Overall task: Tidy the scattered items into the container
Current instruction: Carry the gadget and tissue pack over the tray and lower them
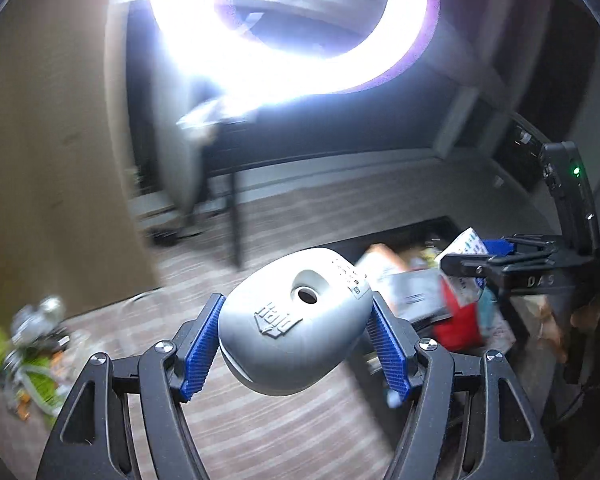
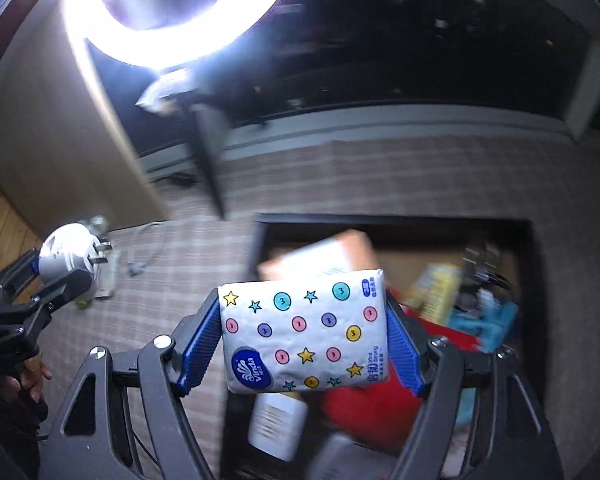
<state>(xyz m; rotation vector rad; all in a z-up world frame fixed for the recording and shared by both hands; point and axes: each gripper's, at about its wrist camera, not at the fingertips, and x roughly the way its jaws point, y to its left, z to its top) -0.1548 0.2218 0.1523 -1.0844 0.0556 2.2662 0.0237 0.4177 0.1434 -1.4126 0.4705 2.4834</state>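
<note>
My left gripper [image 1: 296, 336] is shut on a white plug-in device [image 1: 296, 320] marked Raid, held in the air left of the container [image 1: 404, 236]. It also shows in the right wrist view [image 2: 66, 256], prongs out. My right gripper [image 2: 304, 344] is shut on a white Vinda tissue pack [image 2: 304, 334] with coloured dots and stars, held over the black open container [image 2: 396, 220]. The container holds several items: an orange box [image 2: 324, 254], a red pack [image 2: 372, 412], a white bottle [image 2: 276, 424], a yellow pack [image 2: 436, 288].
A striped beige carpet [image 2: 380, 176] covers the floor. A bright ring light [image 1: 284, 40] on a dark stand [image 2: 210, 160] is behind. Loose green and silver items [image 1: 32, 344] lie at the left. A white cable [image 2: 144, 248] lies on the carpet.
</note>
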